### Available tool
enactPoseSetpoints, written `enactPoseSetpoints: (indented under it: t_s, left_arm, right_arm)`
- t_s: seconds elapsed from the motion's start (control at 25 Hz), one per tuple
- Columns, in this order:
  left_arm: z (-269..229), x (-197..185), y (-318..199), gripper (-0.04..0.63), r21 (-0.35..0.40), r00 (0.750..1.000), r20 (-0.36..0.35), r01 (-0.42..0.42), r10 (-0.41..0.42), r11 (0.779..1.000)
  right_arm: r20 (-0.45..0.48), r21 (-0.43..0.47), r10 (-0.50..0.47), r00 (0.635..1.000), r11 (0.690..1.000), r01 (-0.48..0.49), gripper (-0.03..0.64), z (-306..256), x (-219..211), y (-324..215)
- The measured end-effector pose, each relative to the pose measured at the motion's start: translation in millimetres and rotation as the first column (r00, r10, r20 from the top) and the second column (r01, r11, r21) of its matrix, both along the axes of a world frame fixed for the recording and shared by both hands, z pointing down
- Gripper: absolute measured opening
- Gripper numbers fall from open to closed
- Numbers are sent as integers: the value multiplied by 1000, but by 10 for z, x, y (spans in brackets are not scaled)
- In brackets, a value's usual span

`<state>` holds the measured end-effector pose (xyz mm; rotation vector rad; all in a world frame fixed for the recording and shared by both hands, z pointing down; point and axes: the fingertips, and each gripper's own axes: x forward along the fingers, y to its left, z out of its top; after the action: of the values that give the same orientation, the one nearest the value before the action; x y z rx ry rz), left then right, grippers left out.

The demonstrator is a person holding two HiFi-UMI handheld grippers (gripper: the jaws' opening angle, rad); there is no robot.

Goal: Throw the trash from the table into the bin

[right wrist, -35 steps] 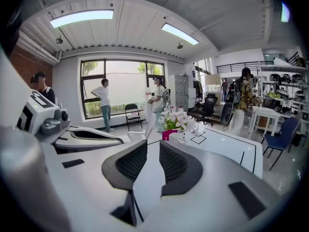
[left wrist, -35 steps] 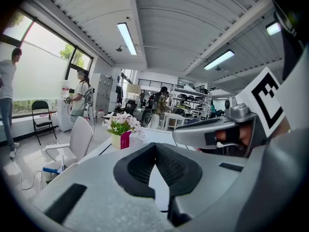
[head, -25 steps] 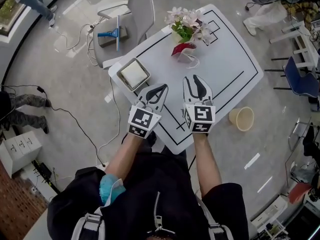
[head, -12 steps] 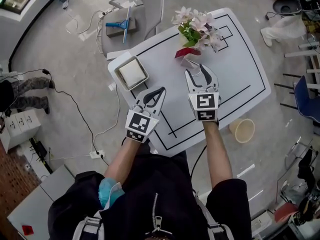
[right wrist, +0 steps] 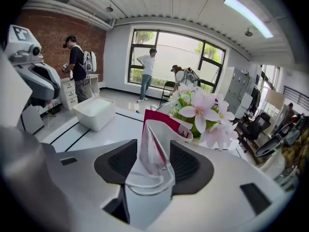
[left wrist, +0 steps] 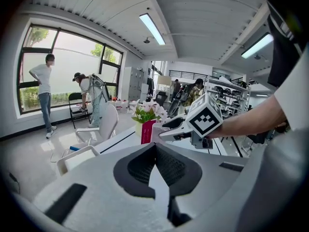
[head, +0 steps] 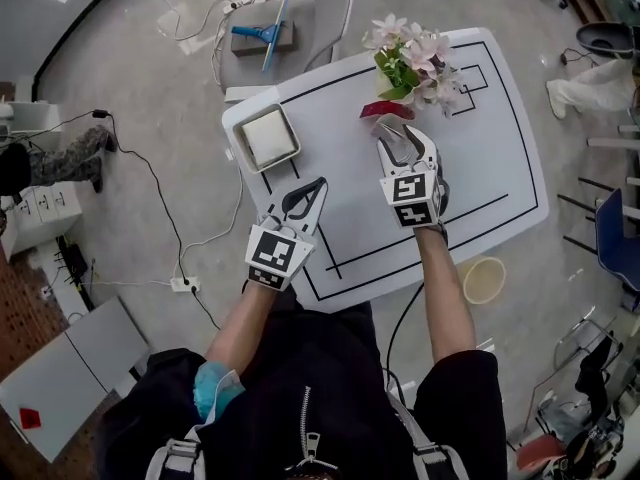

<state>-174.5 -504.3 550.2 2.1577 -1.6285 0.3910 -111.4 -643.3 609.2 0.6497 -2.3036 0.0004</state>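
We stand at the near corner of the white table [head: 500, 168]. The right half of its black-lined top is mostly bare, so there is open room on that side out to the edge. Grey floor [head: 150, 88] lies all round, crossed by cables on the left. A chair [head: 335, 8] is drawn up at the far-left side. A white tray [head: 267, 138] sits on the left corner, close to the edge, and a pot of pink flowers [head: 410, 58] stands at the far edge. The round beige bin [head: 483, 279] is on the floor just off the table's near-right edge, beside our right forearm (well apart from the trash). Our left gripper [head: 320, 183] hovers over the near-left edge, jaw tips together with nothing between them. Our right gripper [head: 398, 136] has just been opening. Its jaws stand wide apart with the red-and-clear wrapper [head: 383, 111] upright between them, and the pads are not pressing it. The wrapper stands on the table just in front of the flowers.
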Motion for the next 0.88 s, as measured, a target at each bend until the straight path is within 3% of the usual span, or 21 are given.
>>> enactPoseSetpoints:
  t_s: [0.2, 0.36, 0.48, 0.88]
  left_arm:
    - [13, 5, 48, 5, -4, 1000, 2, 28, -28, 1000]
    - [11, 35, 62, 5, -1, 1000, -1, 19, -19, 1000]
    - [-6, 53, 84, 5, 6, 1000, -6, 6, -6, 1000]
    - [-136, -32, 218, 5, 47, 999, -21, -41, 42, 998]
  right_arm:
    - [-14, -24, 8, 1000, 1000, -8, 194, 164, 38, -1]
    - [-22, -15, 26, 999, 1000, -26, 82, 179, 87, 29]
    - [-31, -1, 25, 999, 1000, -25, 36, 159, 111, 82]
    - [-11, 28, 90, 996, 996, -90, 25, -123, 111, 334]
